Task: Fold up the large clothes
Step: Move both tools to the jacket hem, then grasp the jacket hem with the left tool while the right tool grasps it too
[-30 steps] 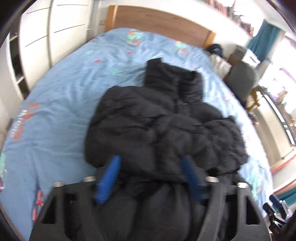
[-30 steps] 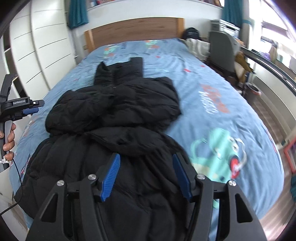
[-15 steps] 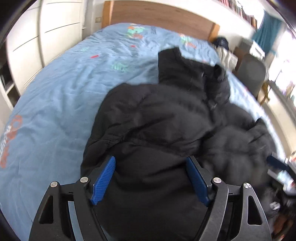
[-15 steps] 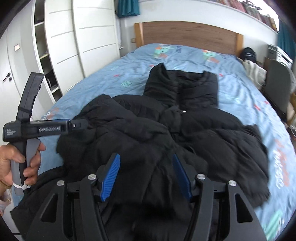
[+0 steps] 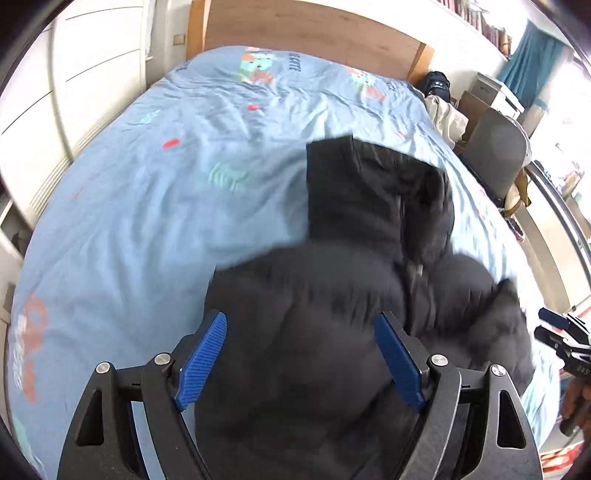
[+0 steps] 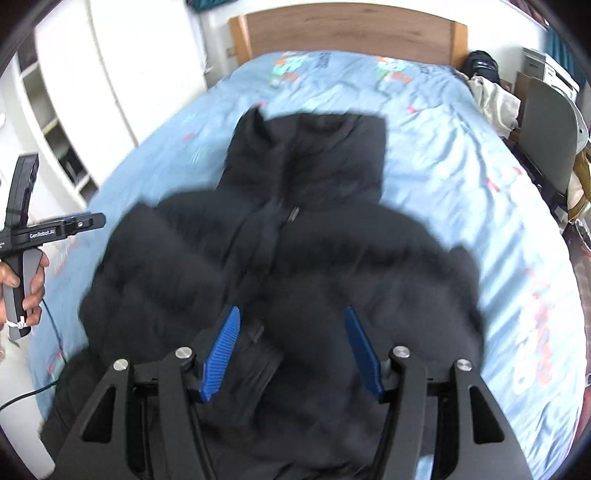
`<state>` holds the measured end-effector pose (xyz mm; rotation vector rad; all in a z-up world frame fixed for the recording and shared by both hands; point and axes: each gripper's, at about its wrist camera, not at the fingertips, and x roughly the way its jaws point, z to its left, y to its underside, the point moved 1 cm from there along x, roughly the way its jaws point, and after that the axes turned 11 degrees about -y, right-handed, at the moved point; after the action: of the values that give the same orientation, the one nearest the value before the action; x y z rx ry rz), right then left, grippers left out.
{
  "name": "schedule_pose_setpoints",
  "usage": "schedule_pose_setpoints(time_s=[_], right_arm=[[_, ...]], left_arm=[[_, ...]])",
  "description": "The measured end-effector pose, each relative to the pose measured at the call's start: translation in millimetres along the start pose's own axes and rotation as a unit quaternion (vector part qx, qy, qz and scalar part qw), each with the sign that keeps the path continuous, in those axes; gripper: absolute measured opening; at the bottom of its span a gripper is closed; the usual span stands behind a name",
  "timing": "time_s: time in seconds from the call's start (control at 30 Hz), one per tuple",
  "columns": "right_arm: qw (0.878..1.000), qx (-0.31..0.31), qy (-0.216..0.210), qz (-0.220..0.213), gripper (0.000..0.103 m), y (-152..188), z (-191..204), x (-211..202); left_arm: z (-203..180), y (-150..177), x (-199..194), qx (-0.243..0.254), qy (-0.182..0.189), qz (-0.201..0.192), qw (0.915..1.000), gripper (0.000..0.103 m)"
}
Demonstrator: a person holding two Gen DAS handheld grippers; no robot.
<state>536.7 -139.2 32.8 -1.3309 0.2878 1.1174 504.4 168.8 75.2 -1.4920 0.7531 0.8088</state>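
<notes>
A large black puffer jacket (image 6: 288, 258) lies spread on the bed (image 6: 461, 155), front side up, straight ahead of and beneath both tools. Its fabric is matte and quilted into thick, swollen panels. The hood (image 6: 314, 147) lies flat at the far end, toward the wooden headboard (image 6: 347, 35), and a closed zipper line runs from it down the middle of the chest. Both sleeves bulge out to the sides, bunched rather than smoothed; the whole garment is blurred in both views, so finer seams cannot be made out.

The right tool (image 6: 291, 350) hangs over the lower middle of the jacket with its blue pads (image 6: 221, 354) apart, nothing pinched between them; its jaws have just been opening. The left tool (image 5: 301, 363) hangs over the jacket's left half, its blue pads (image 5: 201, 362) set wide apart and also just opening, with only cloth showing below the gap and no grip on it. The bed wears a light blue cartoon-print sheet (image 5: 147, 206), wrinkled around the jacket.
</notes>
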Motion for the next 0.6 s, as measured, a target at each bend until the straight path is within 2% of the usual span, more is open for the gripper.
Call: schedule_pose_setpoints(time_s=[0.03,0.07,0.17,0.3,0.4,0.5,0.6], right_arm=[[1.0,0.004,0.004,-0.012,0.07,-17.4,-12.8,-0.3],[1.0,0.006,0.001,-0.023,0.073,-34.0,-25.0,0.4],[0.999,0.019,-0.004,-0.051,0.074,-78.3,-63.2,14.2],[0.997,0.042,-0.014,-0.065,0.075,-131.6,-114.9,57.0],[0.997,0.058,-0.025,-0.053,0.075,-158.9,-137.4,101.3],[0.995,0.075,-0.049,-0.049,0.075,-175.0,-154.7,136.5],[0.99,0.11,-0.075,-0.057,0.075,-193.0,-171.5,170.0]], left_arm=[[-3.0,-18.4,3.9,-0.002,-0.004,-0.002,1.0,0.085],[-5.3,-36.4,9.2,-0.008,-0.005,-0.006,0.9999,0.09],[-14.2,-87.1,44.0,-0.029,0.023,0.002,0.9993,0.09],[-18.0,-130.8,109.7,-0.067,0.069,0.026,0.995,0.09],[-21.6,-148.8,154.6,-0.106,0.092,0.05,0.9888,0.09],[-26.7,-164.4,195.9,-0.136,0.091,0.072,0.9839,0.089],[-32.3,-170.6,216.6,-0.15,0.1,0.077,0.9807,0.089]])
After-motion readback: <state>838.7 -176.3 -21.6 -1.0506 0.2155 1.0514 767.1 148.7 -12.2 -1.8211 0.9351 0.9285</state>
